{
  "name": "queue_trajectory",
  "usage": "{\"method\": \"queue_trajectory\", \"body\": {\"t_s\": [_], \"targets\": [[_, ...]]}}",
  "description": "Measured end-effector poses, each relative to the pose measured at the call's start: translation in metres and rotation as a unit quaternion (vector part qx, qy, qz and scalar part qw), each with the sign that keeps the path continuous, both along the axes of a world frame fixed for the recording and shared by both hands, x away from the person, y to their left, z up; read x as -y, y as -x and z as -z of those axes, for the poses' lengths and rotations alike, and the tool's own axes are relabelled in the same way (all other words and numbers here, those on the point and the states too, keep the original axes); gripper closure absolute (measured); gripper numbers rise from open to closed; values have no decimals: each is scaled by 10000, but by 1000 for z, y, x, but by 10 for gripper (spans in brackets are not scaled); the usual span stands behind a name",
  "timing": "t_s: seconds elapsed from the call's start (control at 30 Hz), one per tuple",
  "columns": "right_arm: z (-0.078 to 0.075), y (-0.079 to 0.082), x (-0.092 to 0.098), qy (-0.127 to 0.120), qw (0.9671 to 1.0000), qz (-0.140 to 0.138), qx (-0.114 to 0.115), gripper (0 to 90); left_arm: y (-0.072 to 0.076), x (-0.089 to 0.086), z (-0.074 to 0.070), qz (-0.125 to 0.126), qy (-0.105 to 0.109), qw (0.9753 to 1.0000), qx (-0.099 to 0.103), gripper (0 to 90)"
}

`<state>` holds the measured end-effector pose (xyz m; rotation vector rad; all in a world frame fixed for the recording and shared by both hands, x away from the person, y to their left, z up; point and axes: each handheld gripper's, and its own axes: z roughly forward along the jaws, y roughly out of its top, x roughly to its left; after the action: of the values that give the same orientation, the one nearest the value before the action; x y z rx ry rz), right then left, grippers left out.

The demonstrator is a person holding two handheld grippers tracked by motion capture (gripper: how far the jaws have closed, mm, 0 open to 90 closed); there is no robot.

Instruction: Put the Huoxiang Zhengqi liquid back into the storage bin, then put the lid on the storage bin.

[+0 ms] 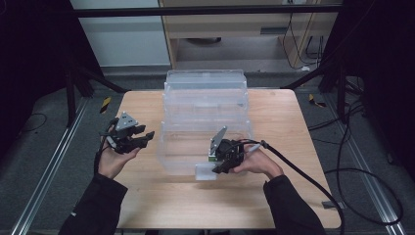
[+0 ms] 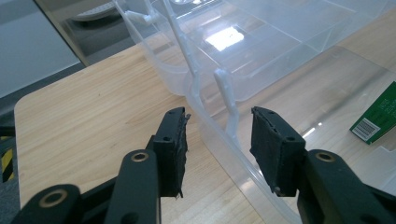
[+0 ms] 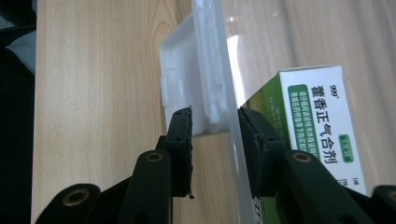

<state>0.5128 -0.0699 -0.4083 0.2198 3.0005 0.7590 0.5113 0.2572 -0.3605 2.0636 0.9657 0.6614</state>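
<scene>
**Printed text on a green and white box**

A green and white box [image 3: 317,126] carries Chinese characters, 藿香正气合剂, in white on a green band, with "999" above. In the left gripper view, the box [image 2: 378,116] shows a barcode; its digits are too small to read.

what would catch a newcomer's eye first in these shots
First, the big clear plastic bin in the middle of the wooden table. Next, the right claw at the bin's near edge, jaws set either side of its white latch, beside a green-and-white medicine box. The left claw is open at the bin's left side.
</scene>
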Motion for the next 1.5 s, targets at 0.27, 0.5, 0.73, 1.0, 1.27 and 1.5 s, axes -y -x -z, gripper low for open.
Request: {"method": "queue_trajectory", "body": {"t_s": [0.27, 0.5, 0.73, 1.0, 1.27, 1.5], "targets": [[0, 0, 0, -2, 10000, -39, 11, 662, -14, 6, -10, 476, -306, 9984, -70, 494], [0, 1, 1, 3, 10000, -43, 41, 662, -25, 15, -27, 811, -546, 9952, -99, 453], [0, 1, 0, 12, 10000, -48, 47, 661, -32, 23, -44, 1155, -778, 9903, -24, 420], [0, 0, 0, 9, 10000, -62, 28, 662, -42, 34, -59, 1531, -1079, 9823, 77, 375], [0, 1, 1, -8, 10000, -66, 55, 661, -51, 39, -64, 1608, -1418, 9767, 121, 368], [0, 1, 1, -19, 10000, -61, 70, 662, -62, 42, -68, 1563, -1556, 9753, 129, 370]]}}
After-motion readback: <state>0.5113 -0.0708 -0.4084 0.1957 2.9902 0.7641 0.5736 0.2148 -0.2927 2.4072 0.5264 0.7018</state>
